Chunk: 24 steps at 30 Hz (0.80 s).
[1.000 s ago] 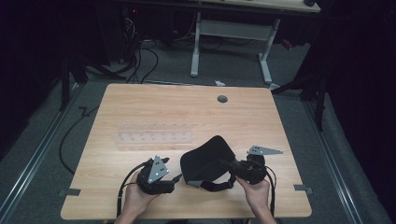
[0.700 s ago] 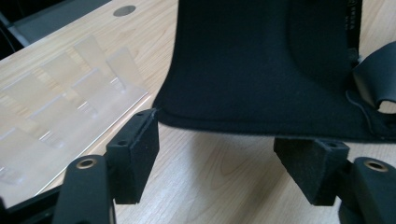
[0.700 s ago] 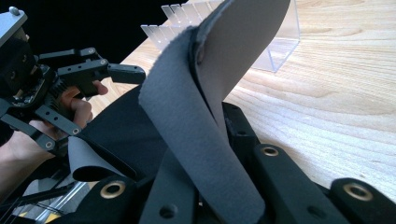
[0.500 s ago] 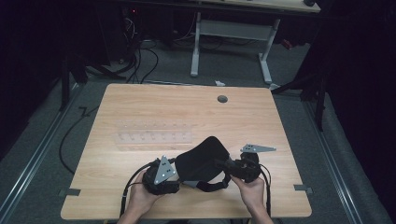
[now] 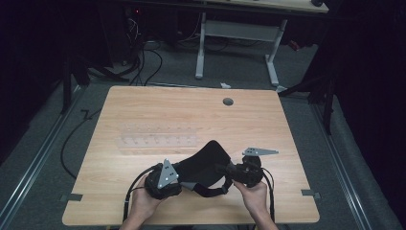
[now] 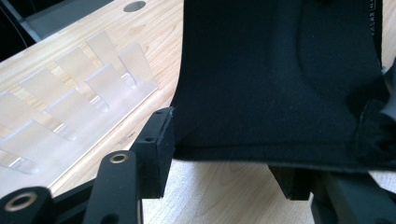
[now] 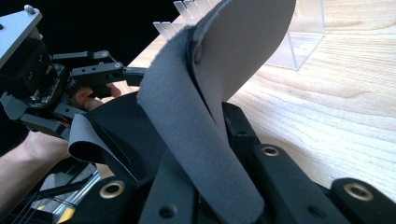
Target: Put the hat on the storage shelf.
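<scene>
A black fabric piece, a padded panel with straps, is held up off the wooden table near its front edge, between the two grippers. A clear plastic rack is taken as the landmark: the fabric piece is seen just in front of and to the right of the rack, its upper lobe reaching close to the rack's right end.

The left gripper is held at the front of the rack, at the left end of the fabric piece. In the left gripper view, the lower hem of the fabric piece is seen lying between the two jaws, the left jaw pad at the fabric's corner and the right jaw below the hem. The jaws have just been closing with the fabric between them; a firm press on it cannot be told, and a gap is still seen on the right side.

The right gripper is held further right of the rack, at the right end of the fabric piece. In the right gripper view, a grey strap of the fabric piece is clamped between the jaws, which are drawn together on it. The left gripper is seen beyond, beside the rack's slats.
</scene>
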Available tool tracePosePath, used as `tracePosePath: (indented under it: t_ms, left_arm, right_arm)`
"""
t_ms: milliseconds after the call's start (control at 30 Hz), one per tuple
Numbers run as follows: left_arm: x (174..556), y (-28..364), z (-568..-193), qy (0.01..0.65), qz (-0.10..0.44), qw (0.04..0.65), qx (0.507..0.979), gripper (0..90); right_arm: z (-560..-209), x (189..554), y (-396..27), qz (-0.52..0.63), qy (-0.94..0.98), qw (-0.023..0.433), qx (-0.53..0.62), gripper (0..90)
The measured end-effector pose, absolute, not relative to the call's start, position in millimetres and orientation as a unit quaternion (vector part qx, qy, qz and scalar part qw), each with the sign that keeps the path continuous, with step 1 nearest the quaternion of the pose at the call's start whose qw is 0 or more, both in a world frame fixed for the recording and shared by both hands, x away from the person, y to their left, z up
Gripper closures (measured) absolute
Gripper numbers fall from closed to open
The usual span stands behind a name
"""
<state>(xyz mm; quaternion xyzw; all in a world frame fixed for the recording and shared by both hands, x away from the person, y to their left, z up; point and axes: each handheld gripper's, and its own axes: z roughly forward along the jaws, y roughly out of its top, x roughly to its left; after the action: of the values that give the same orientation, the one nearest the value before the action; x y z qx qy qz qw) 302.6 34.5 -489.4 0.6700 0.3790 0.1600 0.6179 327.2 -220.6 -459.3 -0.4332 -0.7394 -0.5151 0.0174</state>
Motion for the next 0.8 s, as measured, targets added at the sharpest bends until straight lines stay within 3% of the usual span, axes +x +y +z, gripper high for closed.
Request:
tracePosePath:
  t_ms: [400,633,800]
  left_arm:
    - [302,34,-489,0.37,0.157,0.608,0.685,56.4]
    - [294,35,-484,0.337,0.13,0.621,0.696,75.3]
    - [290,37,-481,0.323,0.104,0.623,0.705,84.0]
  right_arm:
    - [-457,327,-210,-0.514,-0.744,0.025,-0.427,84.0]
    - [-454,330,-217,-0.532,-0.73,0.025,-0.428,79.9]
    - [-454,331,-218,-0.532,-0.729,0.014,-0.43,73.9]
